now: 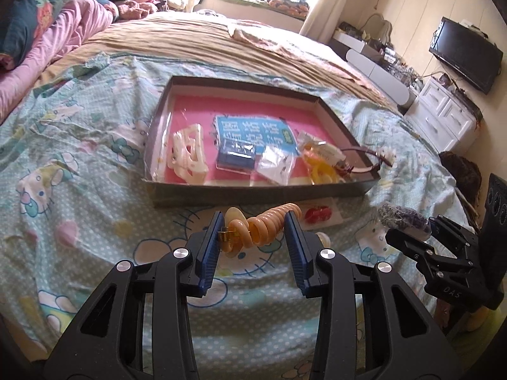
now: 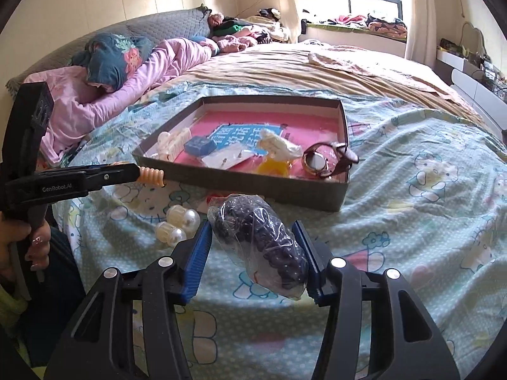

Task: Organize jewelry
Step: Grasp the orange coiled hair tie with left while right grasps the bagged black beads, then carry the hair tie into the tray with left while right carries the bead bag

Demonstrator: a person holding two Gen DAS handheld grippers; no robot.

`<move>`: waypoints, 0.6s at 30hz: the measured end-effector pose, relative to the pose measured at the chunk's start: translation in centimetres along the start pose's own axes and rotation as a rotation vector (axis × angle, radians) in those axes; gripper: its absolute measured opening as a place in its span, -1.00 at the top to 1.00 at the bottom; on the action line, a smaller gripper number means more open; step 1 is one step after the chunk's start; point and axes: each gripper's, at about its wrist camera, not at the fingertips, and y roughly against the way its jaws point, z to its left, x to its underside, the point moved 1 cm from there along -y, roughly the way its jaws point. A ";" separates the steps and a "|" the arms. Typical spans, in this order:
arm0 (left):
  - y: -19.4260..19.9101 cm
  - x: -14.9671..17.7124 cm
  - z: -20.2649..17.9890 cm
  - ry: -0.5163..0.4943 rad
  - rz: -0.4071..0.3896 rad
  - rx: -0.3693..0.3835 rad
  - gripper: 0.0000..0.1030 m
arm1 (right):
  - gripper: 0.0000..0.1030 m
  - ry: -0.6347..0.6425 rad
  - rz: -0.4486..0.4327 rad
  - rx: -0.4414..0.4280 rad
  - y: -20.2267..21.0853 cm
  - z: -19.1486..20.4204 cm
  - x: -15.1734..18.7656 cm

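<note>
An orange spiral hair tie point(image 1: 269, 224) hangs just above the cartoon sheet, and my left gripper point(image 1: 253, 221) is shut on its two ends. From the right wrist view the left gripper point(image 2: 136, 168) shows from the side with the hair tie point(image 2: 152, 175) at its tip. My right gripper point(image 2: 252, 223) is shut on a clear bag of dark beads point(image 2: 263, 237), held clear of the bed. The right gripper point(image 1: 412, 228) shows at the right edge of the left wrist view. Ahead lies a shallow open box point(image 1: 253, 194) with a pink floor.
The box holds a white hair clip point(image 1: 188, 155), a blue case point(image 1: 236, 156), a small clear packet point(image 1: 274, 166), a yellow coil point(image 1: 320, 171) and a watch point(image 2: 313, 160). Pearl-like clips point(image 2: 180, 218) and a red piece on a card point(image 1: 318, 213) lie before it. A hand point(image 2: 19, 240) grips the left handle.
</note>
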 end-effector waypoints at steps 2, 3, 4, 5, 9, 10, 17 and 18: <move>0.3 -0.4 0.0 0.000 -0.012 -0.004 0.40 | 0.02 0.002 -0.009 -0.003 0.2 0.1 -0.4; 0.4 -0.6 0.1 0.000 -0.016 -0.005 0.40 | 0.02 0.007 -0.014 -0.002 0.3 0.2 -0.7; 0.5 -0.8 0.1 0.001 -0.023 -0.007 0.40 | 0.02 0.010 -0.016 -0.001 0.3 0.2 -0.9; 0.7 -1.1 0.2 -0.002 -0.030 -0.013 0.40 | 0.02 0.011 -0.020 -0.002 0.3 0.3 -1.2; 1.0 -1.9 0.4 -0.004 -0.054 -0.031 0.40 | 0.03 0.019 -0.036 -0.003 0.4 0.6 -2.1; 1.0 -2.1 0.6 0.002 -0.056 -0.031 0.40 | 0.03 0.022 -0.041 -0.001 0.4 0.8 -2.3; 0.7 -3.3 1.1 0.010 -0.068 -0.039 0.40 | 0.03 0.040 -0.068 0.002 -0.2 1.1 -4.2; 0.5 -3.4 1.2 0.010 -0.068 -0.042 0.40 | 0.03 0.040 -0.070 0.003 -0.3 1.1 -4.4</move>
